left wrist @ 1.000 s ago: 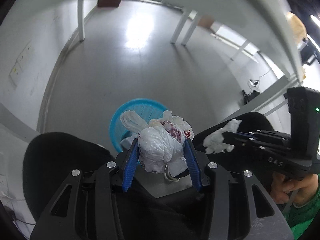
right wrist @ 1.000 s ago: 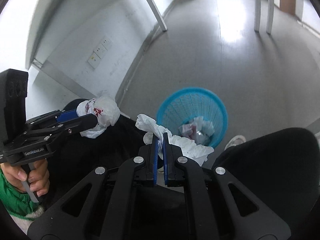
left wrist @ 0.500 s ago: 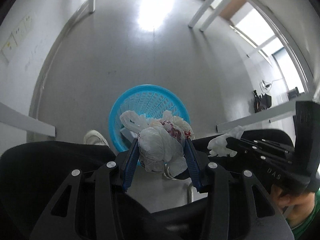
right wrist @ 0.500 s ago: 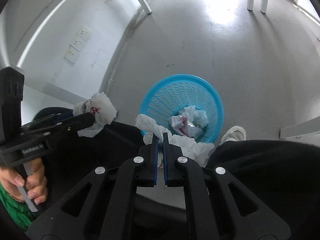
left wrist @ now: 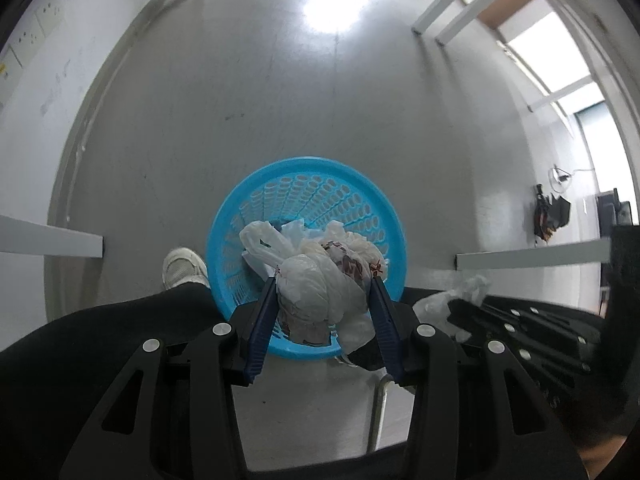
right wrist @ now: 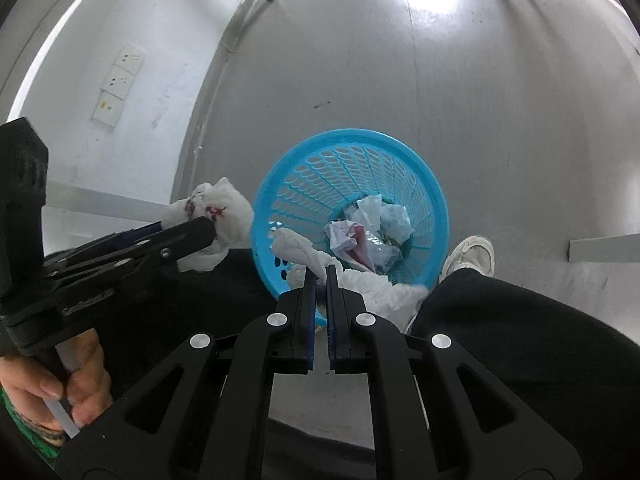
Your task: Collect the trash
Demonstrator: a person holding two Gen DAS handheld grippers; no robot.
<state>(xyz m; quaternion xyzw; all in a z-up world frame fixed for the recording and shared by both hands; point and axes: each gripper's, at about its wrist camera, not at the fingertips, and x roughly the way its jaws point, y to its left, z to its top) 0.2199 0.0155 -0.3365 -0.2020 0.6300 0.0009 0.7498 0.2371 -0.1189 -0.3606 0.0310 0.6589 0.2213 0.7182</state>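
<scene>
My left gripper (left wrist: 324,280) is shut on a bunched white plastic bag (left wrist: 320,284) with red print. The bag hangs right over the near rim of a blue plastic basket (left wrist: 308,184) on the floor. My right gripper (right wrist: 319,270) is shut on a crumpled white tissue (right wrist: 376,288) that drapes over the basket (right wrist: 348,160) at its near edge. Several pieces of crumpled trash (right wrist: 372,228) lie in the basket's bottom. The right wrist view shows the left gripper (right wrist: 208,226) and its bag (right wrist: 216,216) just left of the basket. In the left wrist view, the right gripper's tissue (left wrist: 452,296) shows at the right.
The basket stands on a grey floor between a person's black-trousered legs (right wrist: 540,340), with a white shoe (left wrist: 184,268) beside it. A hand (right wrist: 52,384) holds the left gripper's handle. White table legs (left wrist: 440,20) stand farther off. A wall with sockets (right wrist: 120,84) runs on the left.
Both grippers have come down and forward toward the basket, which now looks larger and sits right under them. Each still holds its trash.
</scene>
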